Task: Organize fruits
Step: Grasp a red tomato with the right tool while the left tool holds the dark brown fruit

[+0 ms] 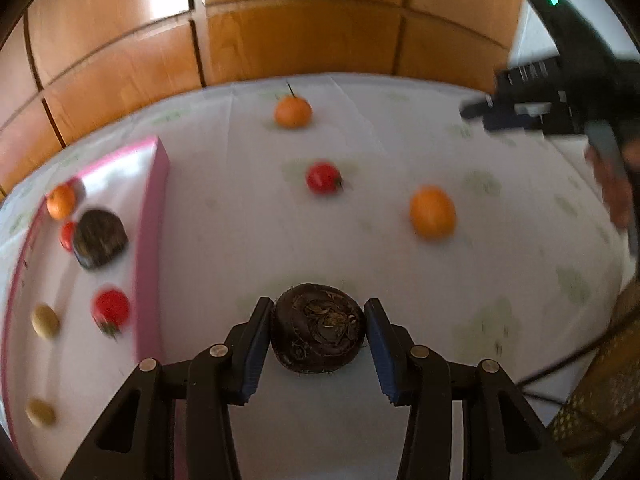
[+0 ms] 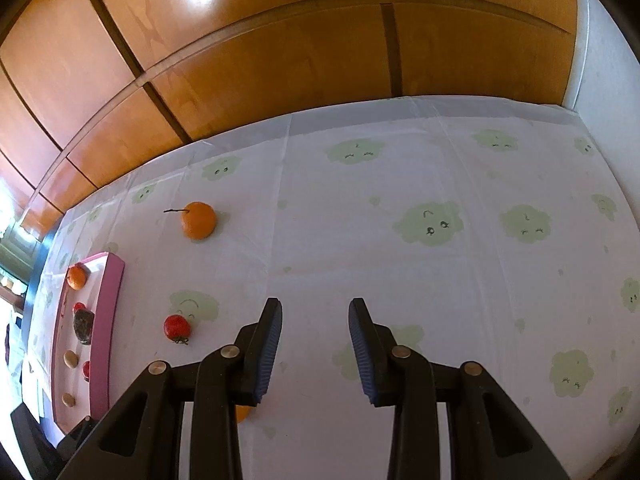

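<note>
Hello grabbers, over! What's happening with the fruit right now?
Left gripper closed on dark round fruit. Right gripper open, empty, over the tablecloth. Pink tray to the left, part filled. Two oranges and a tomato loose; path clear.

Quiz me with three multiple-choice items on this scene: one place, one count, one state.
1. Where does the pink tray lie from the left tool?
A. on its left
B. on its right
C. straight ahead

2. How many orange fruits lie on the cloth outside the tray?
A. one
B. two
C. four

3. What does the right tool hold?
A. a tomato
B. an orange
C. nothing

Key:
1 A, the tray fills the left edge of the left wrist view.
2 B, the stemmed orange and the stemless orange.
3 C, its jaws stand apart over bare cloth.
</note>
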`<state>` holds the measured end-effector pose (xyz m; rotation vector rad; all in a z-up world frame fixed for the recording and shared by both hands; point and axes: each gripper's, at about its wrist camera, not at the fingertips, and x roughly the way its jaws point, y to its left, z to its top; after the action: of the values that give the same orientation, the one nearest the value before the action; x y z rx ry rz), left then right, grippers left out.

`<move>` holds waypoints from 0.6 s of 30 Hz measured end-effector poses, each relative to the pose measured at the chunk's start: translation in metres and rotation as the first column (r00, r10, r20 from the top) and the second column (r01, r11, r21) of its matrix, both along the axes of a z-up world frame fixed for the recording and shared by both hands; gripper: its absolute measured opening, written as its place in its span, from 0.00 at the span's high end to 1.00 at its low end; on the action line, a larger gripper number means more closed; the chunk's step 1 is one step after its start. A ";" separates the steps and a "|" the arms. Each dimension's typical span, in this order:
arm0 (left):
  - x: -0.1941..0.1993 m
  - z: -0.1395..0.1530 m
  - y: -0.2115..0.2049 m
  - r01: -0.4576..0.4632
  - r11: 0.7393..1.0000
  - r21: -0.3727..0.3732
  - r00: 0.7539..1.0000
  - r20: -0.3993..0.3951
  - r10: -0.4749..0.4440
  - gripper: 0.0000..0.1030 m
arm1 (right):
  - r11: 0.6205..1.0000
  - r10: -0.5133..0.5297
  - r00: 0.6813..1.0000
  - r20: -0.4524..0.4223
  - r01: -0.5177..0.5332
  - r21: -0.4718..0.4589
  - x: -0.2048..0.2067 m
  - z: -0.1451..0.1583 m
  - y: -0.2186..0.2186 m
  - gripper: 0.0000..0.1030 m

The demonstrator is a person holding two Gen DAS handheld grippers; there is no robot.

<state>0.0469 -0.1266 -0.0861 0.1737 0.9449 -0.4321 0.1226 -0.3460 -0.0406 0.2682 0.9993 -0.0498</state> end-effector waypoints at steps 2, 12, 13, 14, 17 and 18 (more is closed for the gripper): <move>-0.007 -0.002 -0.001 0.004 1.000 0.004 1.000 0.031 -0.004 0.54 | 1.000 0.004 1.000 -0.009 -0.004 -0.006 0.000 -0.002 0.003 0.66; -0.011 -0.009 0.001 0.014 1.000 -0.006 0.998 0.056 -0.013 0.54 | 0.995 0.096 0.994 -0.045 -0.094 0.030 0.002 -0.012 0.020 0.66; -0.012 -0.009 0.001 0.013 1.000 -0.009 0.998 0.058 -0.013 0.54 | 0.994 0.108 0.993 -0.046 -0.107 0.022 0.002 -0.013 0.023 0.66; -0.012 -0.010 0.002 0.013 1.000 -0.012 0.998 0.059 -0.013 0.54 | 0.992 0.123 0.991 -0.048 -0.122 0.025 0.002 -0.013 0.028 0.66; -0.013 -0.009 0.004 0.014 1.000 -0.021 0.998 0.061 -0.013 0.54 | 0.984 0.172 0.985 -0.031 -0.170 0.043 0.003 -0.012 0.039 0.66; -0.013 -0.009 0.004 0.015 1.000 -0.022 0.998 0.063 -0.014 0.54 | 0.979 0.200 0.980 -0.022 -0.199 0.050 0.003 -0.011 0.045 0.66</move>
<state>0.0337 -0.1229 -0.0954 0.1730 0.8773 -0.4480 0.1258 -0.3005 -0.0511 0.2096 1.0512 0.1532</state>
